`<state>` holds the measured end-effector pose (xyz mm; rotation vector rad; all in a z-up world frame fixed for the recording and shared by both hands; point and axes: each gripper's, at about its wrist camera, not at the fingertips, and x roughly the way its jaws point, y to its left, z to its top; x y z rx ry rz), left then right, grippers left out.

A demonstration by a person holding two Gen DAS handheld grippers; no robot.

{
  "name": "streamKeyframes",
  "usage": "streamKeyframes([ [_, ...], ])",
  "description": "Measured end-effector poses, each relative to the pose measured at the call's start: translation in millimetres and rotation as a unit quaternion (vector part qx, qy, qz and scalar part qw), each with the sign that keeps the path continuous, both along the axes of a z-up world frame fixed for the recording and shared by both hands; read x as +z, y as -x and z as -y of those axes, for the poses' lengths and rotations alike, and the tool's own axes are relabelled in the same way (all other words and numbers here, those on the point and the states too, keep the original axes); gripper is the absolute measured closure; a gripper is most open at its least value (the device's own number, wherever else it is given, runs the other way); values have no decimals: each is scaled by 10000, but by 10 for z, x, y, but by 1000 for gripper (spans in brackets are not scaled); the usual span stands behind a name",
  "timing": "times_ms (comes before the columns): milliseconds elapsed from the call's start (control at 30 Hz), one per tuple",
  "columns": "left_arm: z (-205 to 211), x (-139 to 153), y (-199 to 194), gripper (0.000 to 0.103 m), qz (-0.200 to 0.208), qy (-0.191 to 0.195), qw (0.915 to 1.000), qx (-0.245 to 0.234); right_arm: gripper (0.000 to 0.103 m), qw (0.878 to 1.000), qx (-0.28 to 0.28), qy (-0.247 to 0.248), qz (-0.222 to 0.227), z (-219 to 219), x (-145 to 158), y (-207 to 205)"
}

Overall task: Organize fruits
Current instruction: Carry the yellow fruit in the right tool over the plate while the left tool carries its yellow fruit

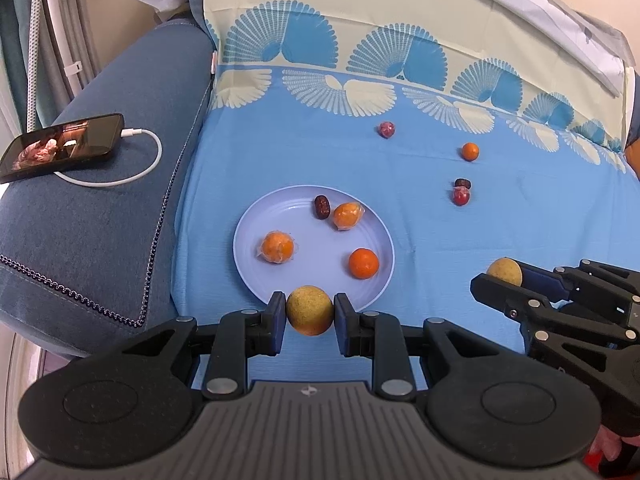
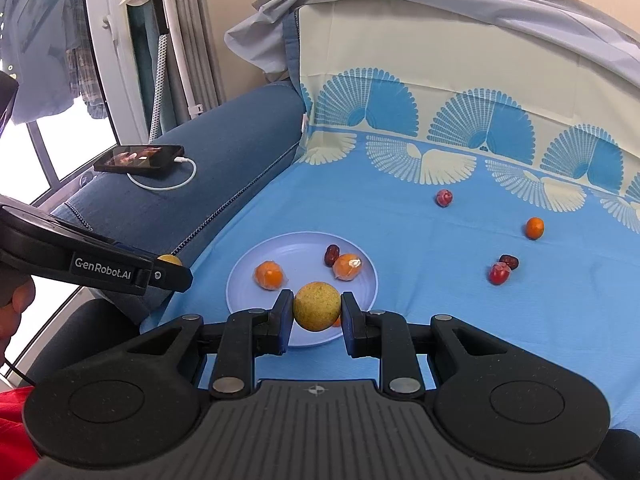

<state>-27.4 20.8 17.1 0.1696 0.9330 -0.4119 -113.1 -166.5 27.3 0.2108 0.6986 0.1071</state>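
Observation:
My left gripper [image 1: 310,316] is shut on a yellow-green round fruit [image 1: 310,311], held over the near rim of the pale blue plate [image 1: 256,280]. My right gripper [image 2: 316,312] is shut on a second yellow-green fruit [image 2: 317,306], above the plate's near edge [image 2: 240,300]. The plate holds three oranges, two of them wrapped [image 1: 277,247] [image 1: 348,216], one bare [image 1: 363,263], and a dark date [image 1: 321,207]. Loose on the blue cloth lie a wrapped red fruit [image 1: 387,129], a small orange [image 1: 469,151], a date [image 1: 463,183] and a red fruit [image 1: 461,196].
A phone [image 1: 60,148] on a white charging cable [image 1: 132,168] lies on the blue sofa arm to the left. The patterned cloth rises up the sofa back [image 1: 360,20] behind the fruit. A window and curtain [image 2: 60,60] stand at far left.

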Motion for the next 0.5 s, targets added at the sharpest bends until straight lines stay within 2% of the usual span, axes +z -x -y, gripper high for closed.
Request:
streamKeyframes([
  [500,-28,12,-18,75,16,29,10000,33,76,10000,13,10,-6,-5,-8,-19],
])
